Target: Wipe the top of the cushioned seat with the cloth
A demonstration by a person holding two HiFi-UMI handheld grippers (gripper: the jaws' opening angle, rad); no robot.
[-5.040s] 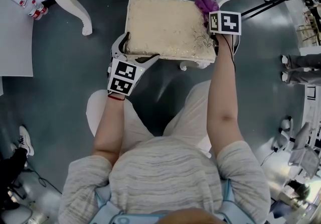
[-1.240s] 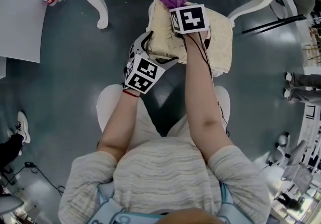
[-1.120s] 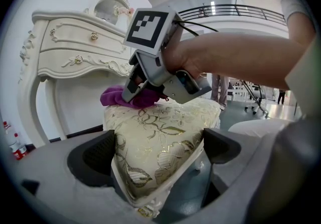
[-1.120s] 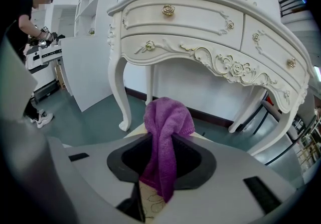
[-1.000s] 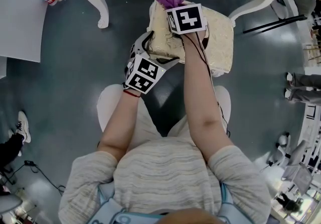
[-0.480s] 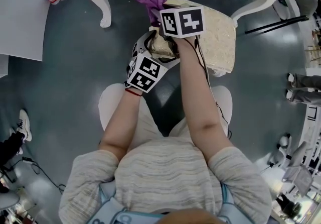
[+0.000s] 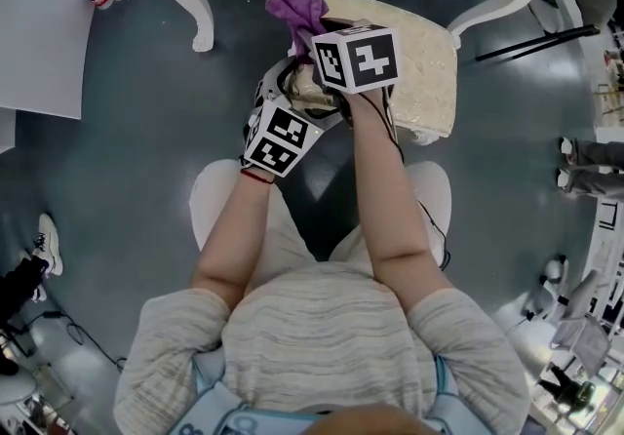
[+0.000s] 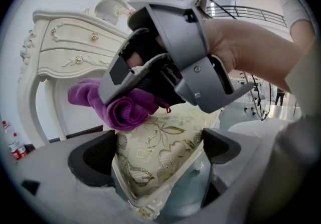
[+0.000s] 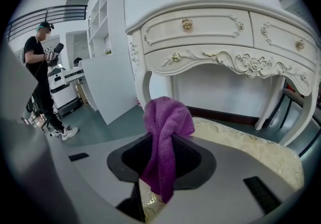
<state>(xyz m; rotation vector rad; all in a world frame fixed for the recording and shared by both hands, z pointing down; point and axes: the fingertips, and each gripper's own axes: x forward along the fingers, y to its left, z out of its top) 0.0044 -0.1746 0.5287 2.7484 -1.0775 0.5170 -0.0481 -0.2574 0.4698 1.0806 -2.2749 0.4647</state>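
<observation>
One purple cloth – pinched in the closed jaws of the right gripper – sits at the far-left corner of the one cushioned seat, upper middle of the head view; the left gripper has its jaws clamped on the seat's near-left corner; grey-green floor; one white carved dressing table beyond.

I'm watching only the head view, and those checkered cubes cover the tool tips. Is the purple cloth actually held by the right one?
Observer: Yes. In the right gripper view, the right tool is shut on the cloth, with a purple bunch standing above its jaws.
Visitor: And the left one?
Observer: Its own view shows the left tool clamping a corner of the cushioned seat, its jaws on either side.
Visitor: What's beyond the seat?
Observer: A cream dressing table with rose-shaped knobs on its front.
</observation>
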